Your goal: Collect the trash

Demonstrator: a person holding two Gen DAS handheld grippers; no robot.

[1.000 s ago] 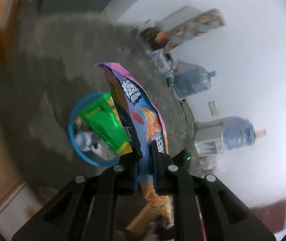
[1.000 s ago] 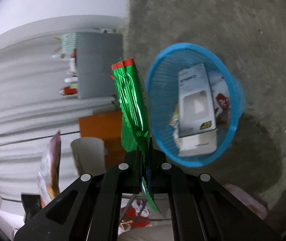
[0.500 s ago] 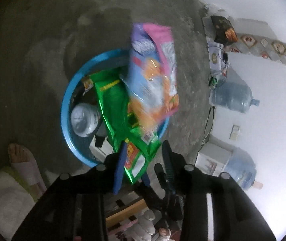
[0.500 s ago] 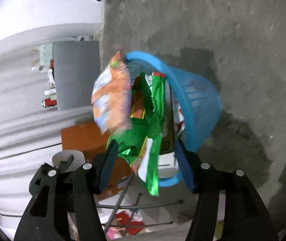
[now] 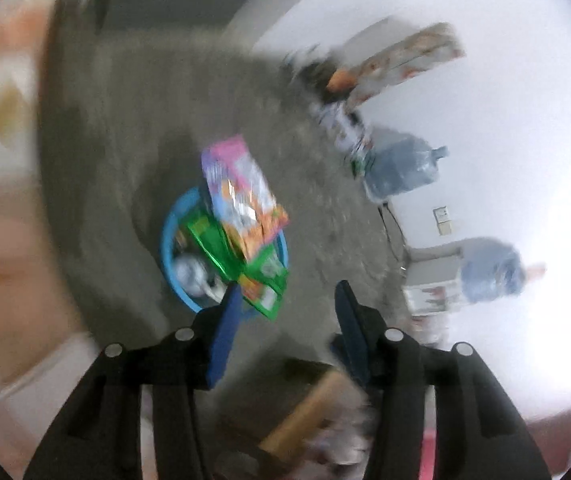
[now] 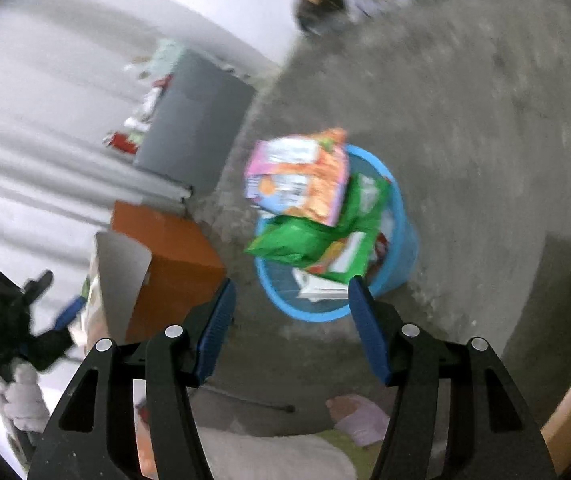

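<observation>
A blue plastic basket (image 5: 170, 236) (image 6: 403, 236) stands on the grey floor, filled with trash. A pink and orange snack bag (image 5: 245, 200) (image 6: 301, 178) lies on top, over a green snack bag (image 5: 261, 272) (image 6: 317, 240). A white box (image 6: 317, 286) and a pale round lid (image 5: 189, 274) show beneath. My left gripper (image 5: 287, 292) is open and empty above the basket. My right gripper (image 6: 291, 286) is open and empty, above the basket's near rim. The left gripper also shows at the left edge of the right wrist view (image 6: 13, 320).
Two large water jugs (image 5: 401, 166) (image 5: 493, 272) stand by the white wall. An orange box (image 6: 169, 264) and a grey cabinet (image 6: 193, 120) stand left of the basket. A bare foot (image 6: 355, 416) is below the right gripper. Both views are motion blurred.
Both grippers opened and let go of their bags. The pink bag and the green bag dropped onto the basket. Both grippers have pulled back and up from it.
</observation>
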